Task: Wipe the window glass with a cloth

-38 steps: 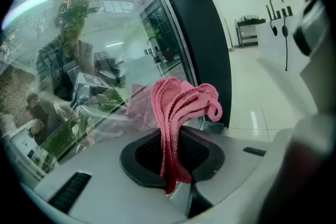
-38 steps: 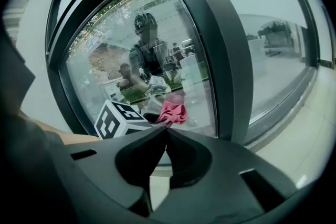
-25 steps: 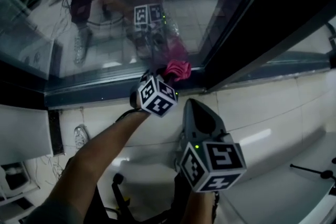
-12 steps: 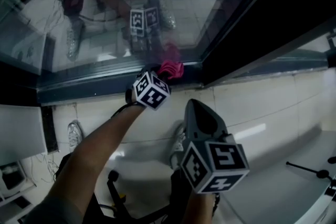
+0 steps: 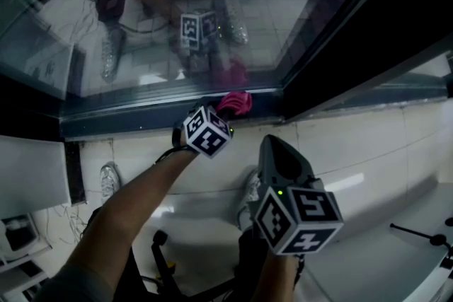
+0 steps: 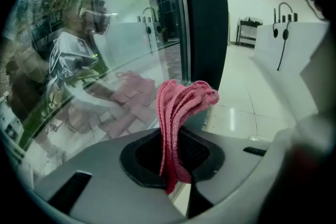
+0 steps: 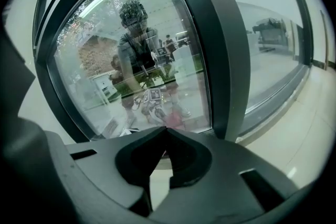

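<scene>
A folded pink cloth (image 6: 181, 113) stands up between the jaws of my left gripper (image 6: 176, 157), which is shut on it. In the head view that gripper (image 5: 216, 120) holds the cloth (image 5: 236, 103) at the bottom edge of the window glass (image 5: 177, 18), by the dark lower frame (image 5: 127, 120). The glass (image 6: 105, 60) fills the left of the left gripper view and mirrors the cloth. My right gripper (image 5: 279, 159) hangs lower and nearer, away from the glass, shut with nothing in it. Its own view faces the pane (image 7: 142, 60) with the jaws (image 7: 165, 136) closed.
A thick dark mullion (image 5: 333, 32) runs up the right side of the pane, also seen as the mullion (image 7: 215, 44) in the right gripper view. Below the window is a light tiled wall (image 5: 354, 145). A white desk corner (image 5: 32, 180) sits at the left.
The left gripper with the cloth has shifted slightly along the bottom edge of the glass. The right gripper has drifted a little right and down.
</scene>
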Action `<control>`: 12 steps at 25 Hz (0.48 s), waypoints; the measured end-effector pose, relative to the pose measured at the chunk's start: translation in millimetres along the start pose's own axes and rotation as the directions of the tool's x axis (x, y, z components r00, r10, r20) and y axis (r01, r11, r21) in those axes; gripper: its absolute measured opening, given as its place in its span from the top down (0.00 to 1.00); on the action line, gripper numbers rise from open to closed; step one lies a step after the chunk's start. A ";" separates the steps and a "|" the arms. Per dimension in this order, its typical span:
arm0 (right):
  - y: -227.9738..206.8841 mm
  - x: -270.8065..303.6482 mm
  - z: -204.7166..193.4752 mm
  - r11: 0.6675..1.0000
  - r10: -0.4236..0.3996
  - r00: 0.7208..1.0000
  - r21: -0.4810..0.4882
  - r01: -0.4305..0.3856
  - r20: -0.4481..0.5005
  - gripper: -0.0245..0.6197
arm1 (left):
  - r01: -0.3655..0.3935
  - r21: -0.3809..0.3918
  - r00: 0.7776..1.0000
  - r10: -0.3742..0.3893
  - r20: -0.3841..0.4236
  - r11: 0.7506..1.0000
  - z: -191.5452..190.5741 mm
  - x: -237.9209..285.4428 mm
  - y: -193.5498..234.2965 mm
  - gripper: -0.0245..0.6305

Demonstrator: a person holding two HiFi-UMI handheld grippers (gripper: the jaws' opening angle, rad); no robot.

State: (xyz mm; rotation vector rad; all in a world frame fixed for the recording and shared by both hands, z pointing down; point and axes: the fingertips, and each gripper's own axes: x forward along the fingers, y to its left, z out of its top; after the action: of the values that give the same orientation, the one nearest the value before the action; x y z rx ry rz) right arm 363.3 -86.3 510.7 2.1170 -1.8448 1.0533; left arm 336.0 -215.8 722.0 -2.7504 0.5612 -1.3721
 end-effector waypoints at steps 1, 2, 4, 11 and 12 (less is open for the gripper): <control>2.7 1.6 0.0 1.000 0.004 1.000 -0.005 -0.004 -0.001 0.96 | -0.005 0.006 1.000 0.005 -0.003 1.000 -5.5 -6.4 1.7 0.87; 6.1 3.3 0.6 1.000 0.010 1.000 -0.011 -0.010 0.001 0.96 | -0.013 0.012 1.000 0.013 -0.007 1.000 -11.5 -13.0 4.6 0.87; 13.1 6.7 2.0 1.000 0.021 1.000 -0.018 -0.020 0.008 0.96 | -0.028 0.031 0.999 0.029 -0.013 0.999 -21.6 -28.2 11.2 0.87; 35.0 12.8 13.1 0.998 0.059 0.997 -0.028 -0.058 0.048 0.96 | -0.069 0.118 0.995 0.060 0.081 0.991 8.4 -128.5 25.0 0.87; 40.6 9.9 17.1 0.997 0.068 0.995 -0.041 -0.065 0.069 0.96 | -0.089 0.129 0.991 0.074 0.114 0.988 21.4 -148.8 31.2 0.87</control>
State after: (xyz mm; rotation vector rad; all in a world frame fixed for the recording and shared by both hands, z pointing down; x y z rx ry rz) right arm 333.2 -113.0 490.3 2.1111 -1.9641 0.9600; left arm 261.1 -199.9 588.9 -2.6449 0.5483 -1.1885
